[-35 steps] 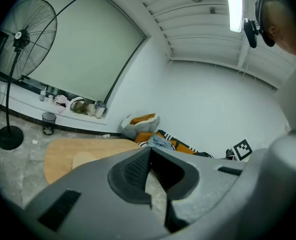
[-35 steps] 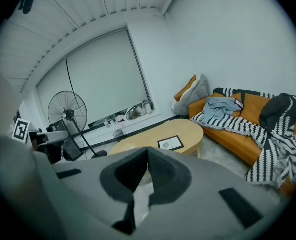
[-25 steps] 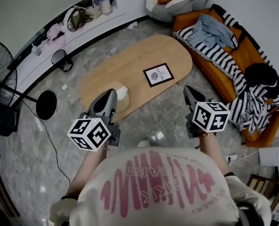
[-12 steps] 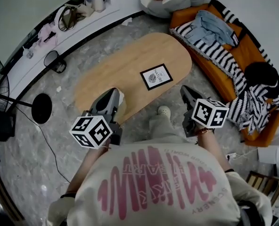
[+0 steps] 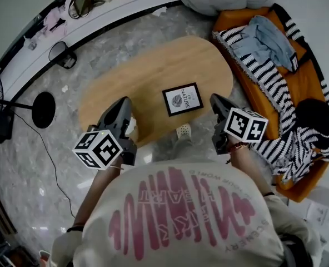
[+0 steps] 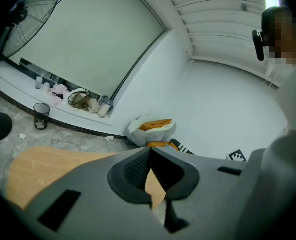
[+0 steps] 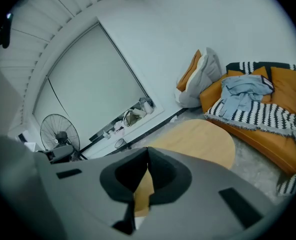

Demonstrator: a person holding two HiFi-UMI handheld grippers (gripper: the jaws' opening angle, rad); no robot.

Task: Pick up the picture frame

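**Head view: approach to the frame, no grasp yet**

1. Location of the work. The frame lies flat, face up, on the wooden tabletop, close to the edge nearest me. It sits ahead of and between my two grippers, and neither one touches it.

2. Left gripper. It hangs over the near left part of the tabletop, pointing forward and slightly down. In the left gripper view its jaws meet at the tips, with nothing between them; only bare wood shows through the gap behind the tips.

3. Right gripper. It hangs just off the tabletop's right edge, beside the frame but clear of it. In the right gripper view its jaws are closed tip to tip and hold nothing.

4. Step in hand. I judge this to be the reach toward the frame; the pick-up itself has not begun.

5. Next move. I must part the jaws before contact, then lower toward a frame edge. Because the frame lies flat, one jaw likely has to slip under its rim. The near right side looks the most reachable.
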